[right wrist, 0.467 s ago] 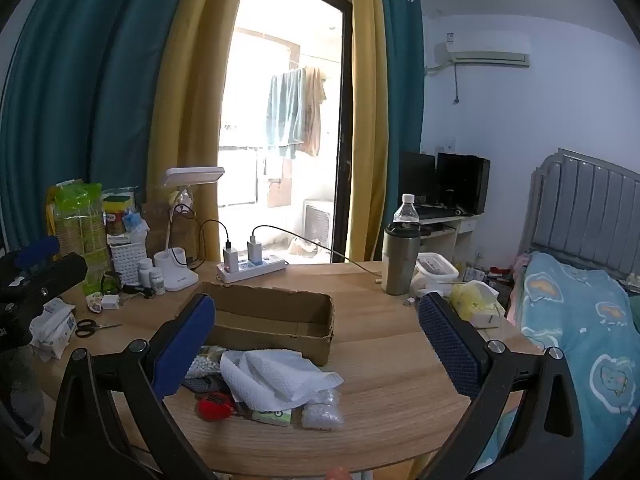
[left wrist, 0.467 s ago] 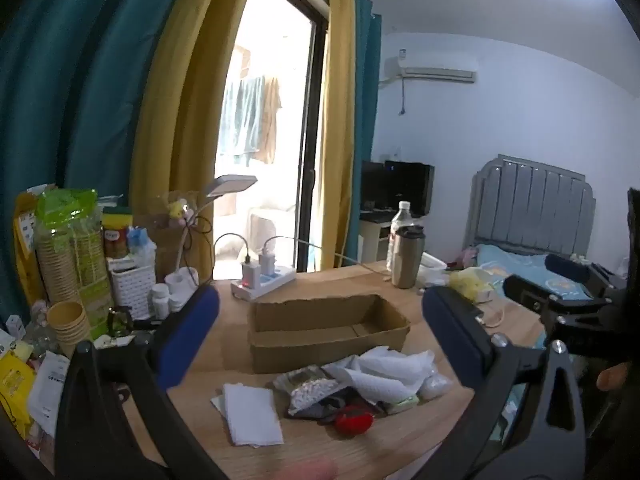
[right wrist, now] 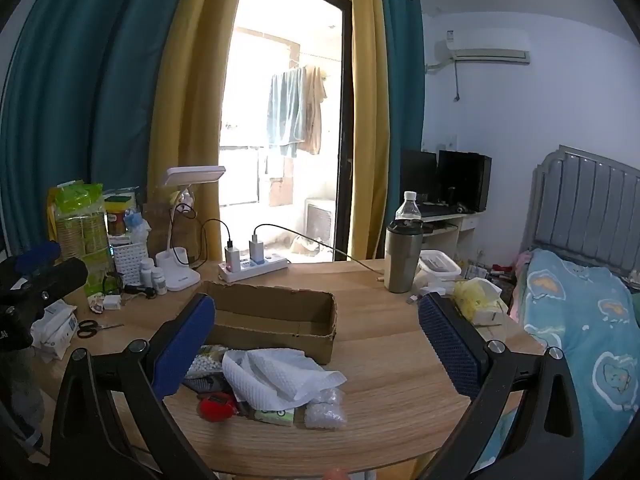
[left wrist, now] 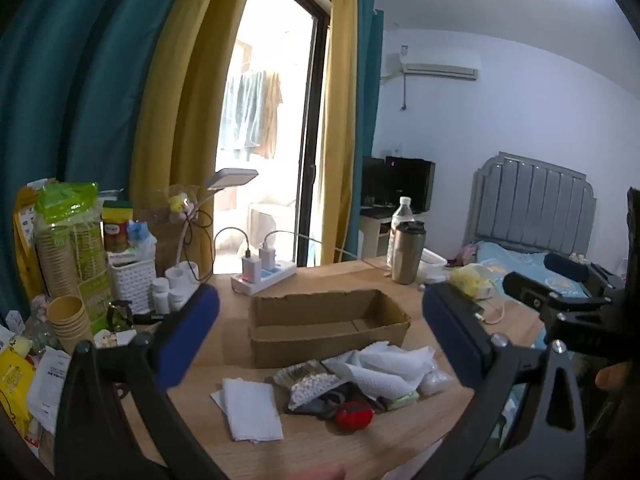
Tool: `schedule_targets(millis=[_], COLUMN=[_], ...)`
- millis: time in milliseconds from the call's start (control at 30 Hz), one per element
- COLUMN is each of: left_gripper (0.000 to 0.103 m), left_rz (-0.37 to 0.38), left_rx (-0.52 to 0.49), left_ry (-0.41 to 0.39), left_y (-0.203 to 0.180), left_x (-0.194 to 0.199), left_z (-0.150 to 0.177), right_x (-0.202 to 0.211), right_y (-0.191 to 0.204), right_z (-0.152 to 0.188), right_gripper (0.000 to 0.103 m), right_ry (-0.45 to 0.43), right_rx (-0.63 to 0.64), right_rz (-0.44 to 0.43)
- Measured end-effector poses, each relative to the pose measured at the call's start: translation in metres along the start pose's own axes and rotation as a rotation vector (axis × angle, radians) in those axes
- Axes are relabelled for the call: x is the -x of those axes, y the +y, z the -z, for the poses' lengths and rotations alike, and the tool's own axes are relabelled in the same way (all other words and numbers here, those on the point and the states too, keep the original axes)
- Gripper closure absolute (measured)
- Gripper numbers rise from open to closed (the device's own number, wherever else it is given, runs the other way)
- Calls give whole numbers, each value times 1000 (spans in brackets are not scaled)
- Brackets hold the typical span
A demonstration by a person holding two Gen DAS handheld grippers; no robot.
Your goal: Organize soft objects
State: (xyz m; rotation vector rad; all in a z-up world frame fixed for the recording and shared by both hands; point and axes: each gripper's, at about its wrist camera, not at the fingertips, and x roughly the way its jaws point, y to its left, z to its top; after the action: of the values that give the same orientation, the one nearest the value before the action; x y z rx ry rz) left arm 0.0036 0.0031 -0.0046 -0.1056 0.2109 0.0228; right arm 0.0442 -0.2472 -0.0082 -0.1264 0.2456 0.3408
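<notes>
Above the table [right wrist: 400, 380], both tongs [left wrist: 320, 336] [right wrist: 316, 340] spread wide, empty, nothing shifted since before

Your left wrist view looks across the table [left wrist: 320, 448] from its near edge, toward the balcony door. Your right wrist view sits further right, facing the same way. Both frame the cardboard box [left wrist: 328, 324] [right wrist: 276, 320] at centre, pile [left wrist: 360, 376] [right wrist: 272, 380] below it.

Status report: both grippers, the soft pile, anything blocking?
Left gripper, right gripper open, empty. Soft pile under crumpled white cloth untouched beside open cardboard box. Nothing blocking.
</notes>
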Motion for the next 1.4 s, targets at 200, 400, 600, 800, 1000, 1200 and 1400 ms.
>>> schedule_targets(millis=[200,400,600,800,1000,1200,1400], left_gripper=[0,0,0,0,0,0,0], left_rz=[5,21,21,20,22,20,20], left_rx=[3,12,16,18,17,17,16], left_ry=[5,-3,9,11,12,12,12], left_y=[0,-1,0,1,1,0,0], left_x=[0,3,2,2,2,2,2], left_z=[2,2,3,2,2,3,3], right_x=[-2,-2,-3,-3,-2,-3,-3], right_y=[-1,-1,0,0,0,0,0], right_z=[1,2,2,2,2,2,2], right_gripper=[0,0,0,0,0,0,0], right_ry=[3,4,4,5,5,6,5], right_rx=[-6,-7,-6,-6,-7,-8,-7], right_rz=[-2,-4,-3,-5,-5,-5,-6])
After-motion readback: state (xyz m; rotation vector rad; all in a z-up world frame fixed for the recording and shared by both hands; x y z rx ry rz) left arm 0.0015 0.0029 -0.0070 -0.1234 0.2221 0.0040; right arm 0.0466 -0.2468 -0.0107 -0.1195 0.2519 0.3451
